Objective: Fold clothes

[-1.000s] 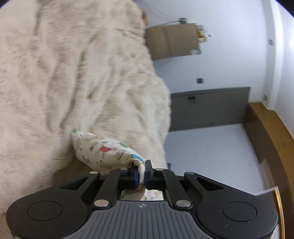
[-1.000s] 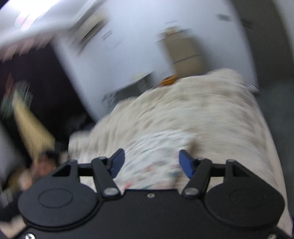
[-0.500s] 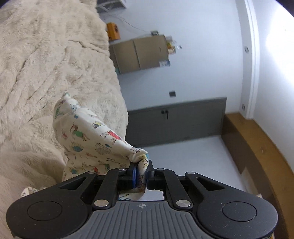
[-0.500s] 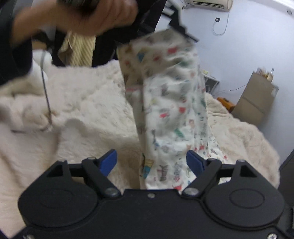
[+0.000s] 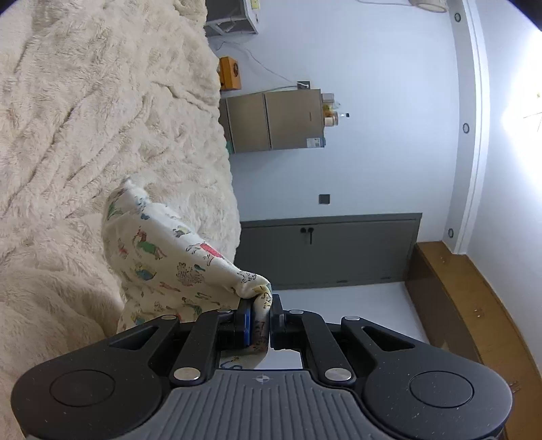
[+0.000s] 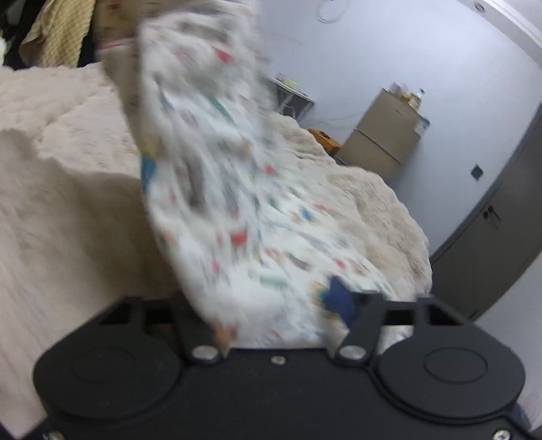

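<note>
A white garment printed with small colourful figures hangs over the cream plush blanket. My left gripper is shut on a bunched edge of it, held up off the blanket. In the right wrist view the same garment is blurred and drapes down from the upper left into my right gripper. Its jaws are closing around the cloth. They still look wide: the right blue pad shows at the cloth's edge, while the left pad is hidden under the fabric.
The blanket covers a bed that ends at the right. Beyond it are a grey cabinet, a brown fridge, an orange box and a wooden board. A yellow checked cloth hangs at top left.
My left gripper has lifted the garment's edge off the blanket, so more printed cloth hangs free. The right gripper swung in toward the garment, which now fills the space between its fingers.
</note>
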Tool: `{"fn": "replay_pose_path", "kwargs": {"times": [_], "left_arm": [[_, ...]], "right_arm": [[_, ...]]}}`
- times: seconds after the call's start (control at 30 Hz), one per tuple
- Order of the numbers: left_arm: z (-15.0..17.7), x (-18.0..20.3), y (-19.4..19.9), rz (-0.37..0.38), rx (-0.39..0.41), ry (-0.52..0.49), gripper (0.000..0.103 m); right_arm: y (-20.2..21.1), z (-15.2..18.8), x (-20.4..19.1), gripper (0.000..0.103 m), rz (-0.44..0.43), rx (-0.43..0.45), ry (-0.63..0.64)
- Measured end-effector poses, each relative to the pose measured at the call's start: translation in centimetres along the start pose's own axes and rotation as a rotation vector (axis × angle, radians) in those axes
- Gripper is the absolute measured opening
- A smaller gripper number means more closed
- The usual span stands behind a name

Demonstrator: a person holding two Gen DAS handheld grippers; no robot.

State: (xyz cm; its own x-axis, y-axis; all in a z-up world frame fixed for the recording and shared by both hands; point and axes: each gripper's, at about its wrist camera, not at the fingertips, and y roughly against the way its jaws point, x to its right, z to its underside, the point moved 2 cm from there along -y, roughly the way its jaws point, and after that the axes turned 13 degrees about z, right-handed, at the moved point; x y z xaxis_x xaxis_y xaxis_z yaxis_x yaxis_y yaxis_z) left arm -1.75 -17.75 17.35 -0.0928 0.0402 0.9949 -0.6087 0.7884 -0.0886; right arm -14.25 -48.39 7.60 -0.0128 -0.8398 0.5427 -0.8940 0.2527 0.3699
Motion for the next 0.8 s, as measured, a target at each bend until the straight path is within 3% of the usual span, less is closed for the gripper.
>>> {"fn": "replay_pose_path", "kwargs": {"times": [0.1, 0.23, 0.3, 0.37, 0.5, 0.6, 0.67, 0.73, 0.8], "left_arm": [[-0.1, 0.4, -0.7, 0.011, 0.010, 0.016, 0.005], [-0.5, 2.5, -2.7, 0.038, -0.016, 0.014, 0.004], [-0.4, 3.9, -3.4, 0.075, -0.035, 0.012, 0.004], [0.0, 5.6, -3.7, 0.134, -0.065, -0.009, 0.004], [0.4, 7.1, -2.4, 0.247, -0.080, -0.067, 0.002], [0.7, 5.3, -1.2, 0.202, -0.107, -0.125, 0.003], [1.3, 2.0, -0.7, 0.076, -0.130, -0.187, 0.006], [2.1, -0.6, -0.8, -0.026, -0.160, -0.239, 0.044], [3.2, -4.2, -1.3, -0.098, -0.234, -0.254, 0.047]], "right_arm": [[0.8, -0.5, 3.4, 0.011, 0.011, 0.033, -0.013], [3.5, -2.9, 8.7, 0.009, 0.094, 0.107, 0.054], [4.8, -4.1, 10.9, 0.008, 0.145, 0.148, 0.091], [6.7, -4.6, 12.7, 0.008, 0.265, 0.216, 0.152], [9.7, -3.3, 14.4, 0.009, 0.384, 0.278, 0.173], [10.9, -0.5, 14.4, 0.009, 0.326, 0.253, 0.158], [10.8, 1.7, 13.4, 0.009, 0.227, 0.210, 0.175], [10.6, 2.7, 12.3, 0.008, 0.205, 0.169, 0.213], [10.3, 3.9, 10.8, 0.008, 0.223, 0.129, 0.273]]}}
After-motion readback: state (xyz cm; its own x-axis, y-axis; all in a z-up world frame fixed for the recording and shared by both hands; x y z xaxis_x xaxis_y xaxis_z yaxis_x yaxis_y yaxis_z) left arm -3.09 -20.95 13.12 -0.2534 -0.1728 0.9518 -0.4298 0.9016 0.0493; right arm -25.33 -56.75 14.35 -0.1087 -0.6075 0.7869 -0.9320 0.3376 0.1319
